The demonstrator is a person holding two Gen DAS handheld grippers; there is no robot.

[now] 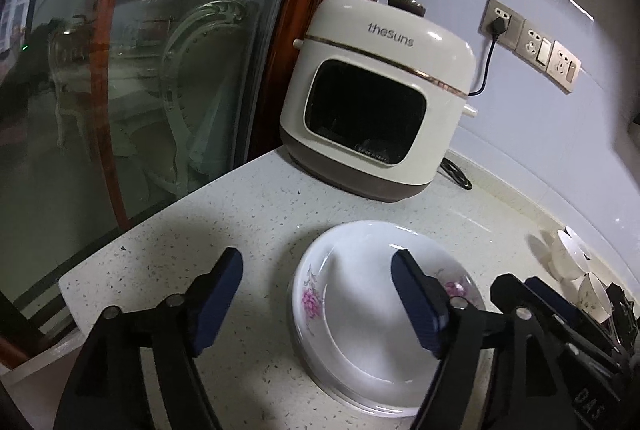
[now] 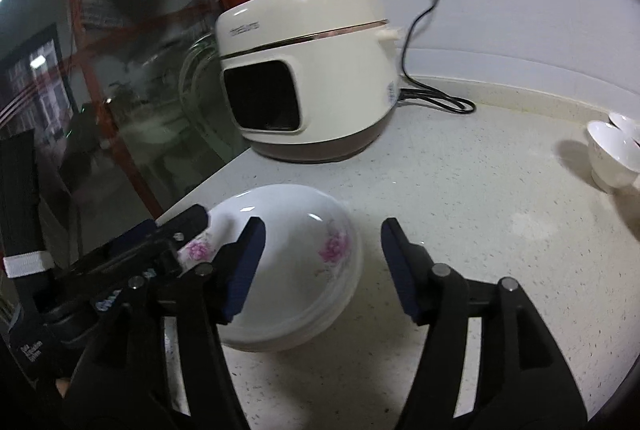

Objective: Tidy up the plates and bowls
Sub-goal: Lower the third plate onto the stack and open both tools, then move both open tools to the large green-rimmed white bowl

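A stack of white plates with pink flowers [image 1: 360,294] lies on the speckled counter; it also shows in the right wrist view [image 2: 292,262]. My left gripper [image 1: 318,294] is open and empty, its right finger over the stack and its left finger over bare counter. My right gripper [image 2: 322,266] is open and empty, straddling the stack's right edge. The left gripper's fingers [image 2: 188,226] show at the stack's left side in the right wrist view. Small white bowls [image 2: 614,154] stand at the right; they also show in the left wrist view [image 1: 572,254].
A cream rice cooker [image 1: 376,98] stands at the back of the counter, plugged into a wall socket [image 1: 500,22], its cord [image 2: 436,98] lying behind it. A glass door with a wooden frame [image 1: 120,90] borders the counter's left edge.
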